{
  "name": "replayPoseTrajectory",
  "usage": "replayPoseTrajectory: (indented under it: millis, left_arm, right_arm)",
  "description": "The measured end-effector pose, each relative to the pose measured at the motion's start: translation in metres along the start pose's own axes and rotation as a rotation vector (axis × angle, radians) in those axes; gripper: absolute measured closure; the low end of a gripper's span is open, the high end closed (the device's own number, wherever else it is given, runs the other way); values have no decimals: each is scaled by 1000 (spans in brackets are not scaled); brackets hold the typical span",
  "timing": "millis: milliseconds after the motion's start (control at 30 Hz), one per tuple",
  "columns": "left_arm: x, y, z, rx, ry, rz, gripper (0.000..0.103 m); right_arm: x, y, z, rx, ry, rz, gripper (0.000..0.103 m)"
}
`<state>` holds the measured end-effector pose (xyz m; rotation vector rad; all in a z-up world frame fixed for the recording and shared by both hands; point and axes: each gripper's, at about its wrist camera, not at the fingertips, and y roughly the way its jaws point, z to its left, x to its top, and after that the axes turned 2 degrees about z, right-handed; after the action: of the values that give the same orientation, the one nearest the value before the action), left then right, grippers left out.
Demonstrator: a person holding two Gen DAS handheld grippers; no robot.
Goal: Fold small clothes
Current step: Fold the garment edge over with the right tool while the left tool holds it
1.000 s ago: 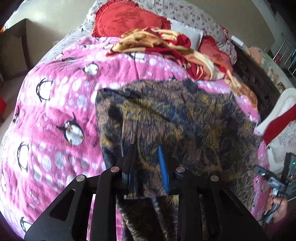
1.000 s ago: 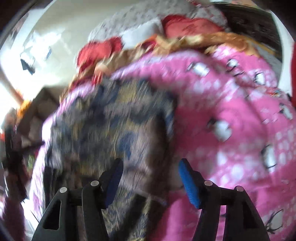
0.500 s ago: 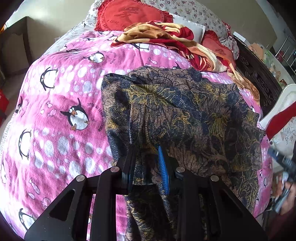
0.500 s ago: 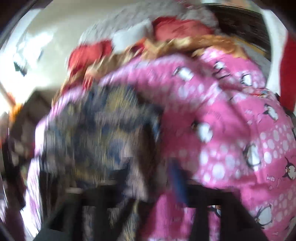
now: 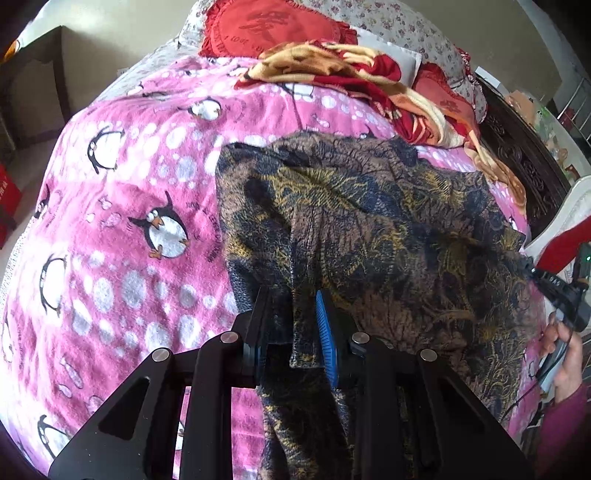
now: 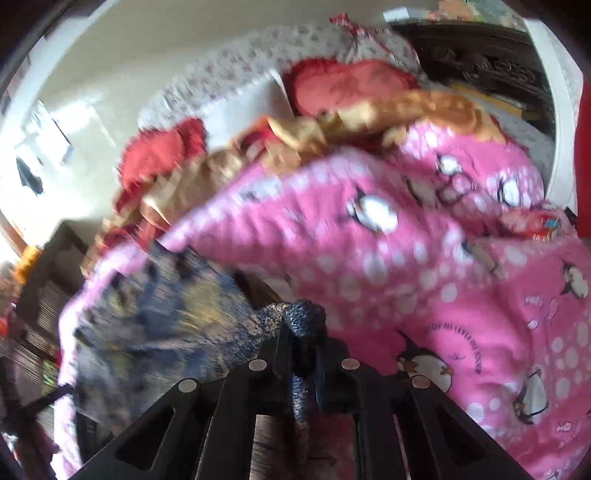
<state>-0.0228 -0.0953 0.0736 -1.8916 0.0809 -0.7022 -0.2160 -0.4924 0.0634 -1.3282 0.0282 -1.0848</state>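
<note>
A dark patterned garment point(image 5: 369, 221), brown and navy with mustard-gold leaf-like figures and a coarse knitted look, is spread rumpled over a pink penguin-print blanket point(image 5: 122, 221) on the bed. Its near edge is gathered into a hanging fold that is clamped between the fingers of the left gripper point(image 5: 295, 325). In the right wrist view, a bunched blue-grey corner of the same garment point(image 6: 166, 325) is pinched in the right gripper point(image 6: 301, 354), whose fingers have just been closing and are now pressed together on the cloth. Red cushions point(image 5: 273, 29) and a red-and-tan blanket point(image 5: 351, 77) are heaped at the bed's head.
</note>
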Motion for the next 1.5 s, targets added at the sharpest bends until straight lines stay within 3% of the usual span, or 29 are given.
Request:
replayPoseTrajectory:
  millis: [33, 100, 133, 167, 233, 367, 500, 533, 600, 667, 733, 833, 900, 933, 967, 1100, 1200, 1267, 1433, 1500]
  left_arm:
    - [0, 1, -1, -6, -4, 3, 79]
    - [-1, 0, -5, -21, 7, -3, 79]
    - [-1, 1, -8, -16, 20, -5, 79]
    - [0, 3, -10, -12, 29, -2, 79]
    - [0, 10, -12, -6, 37, 13, 71]
    - [-3, 26, -16, 1, 28, 41, 66]
    - [-5, 31, -18, 30, 38, 58, 65]
    - [-6, 27, -19, 28, 41, 59, 65]
    - [-7, 16, -18, 17, 46, 47, 65]
    - [-9, 9, -16, 25, 45, 41, 65]
    - [-12, 4, -14, 13, 22, 35, 65]
    - [-21, -1, -14, -6, 3, 41, 65]
    - [-26, -3, -17, -1, 21, 51, 65]
    - [-29, -3, -19, 6, 35, 56, 65]
    - [-31, -4, -19, 11, 44, 59, 65]
    - [-36, -7, -15, 29, 49, 61, 65]
    - [-35, -12, -10, 16, 28, 46, 65]
    - [-35, -14, -7, 9, 17, 41, 65]
    - [-32, -13, -10, -4, 4, 45, 65]
    - [-34, -15, -13, -8, 11, 45, 65]
  right_arm:
    - [-2, 7, -2, 0, 4, 20, 95]
    - [-3, -1, -5, 6, 16, 12, 81]
    - [-4, -13, -7, -2, 32, -7, 66]
    - [-6, -23, -8, -9, 39, -18, 59]
    - [-16, -47, -6, 10, 23, -39, 59]
    - [-52, -57, 20, 73, -127, 71, 59]
    - [-89, -27, 27, -137, -285, 225, 60]
    - [-92, -27, 20, -130, -262, 240, 60]
    - [-90, -44, 5, -42, -161, 192, 60]
    - [-82, -57, -3, 2, -109, 135, 43]
    - [-71, -61, -5, -7, -86, 72, 37]
    - [-45, -47, -7, 12, -19, 25, 37]
    - [-31, -29, -9, 46, 34, 45, 43]
    - [-24, -20, -9, 48, 51, 56, 63]
    - [-17, -16, -11, 37, 51, 48, 75]
    - [1, -5, -21, -127, 56, -15, 75]
    - [2, -21, -37, -53, 142, -36, 75]
    - [-6, -35, -34, -5, 111, -13, 74]
    - [-26, -14, -5, -58, -80, 75, 67]
    - [-14, 2, -6, -75, -50, 62, 67]
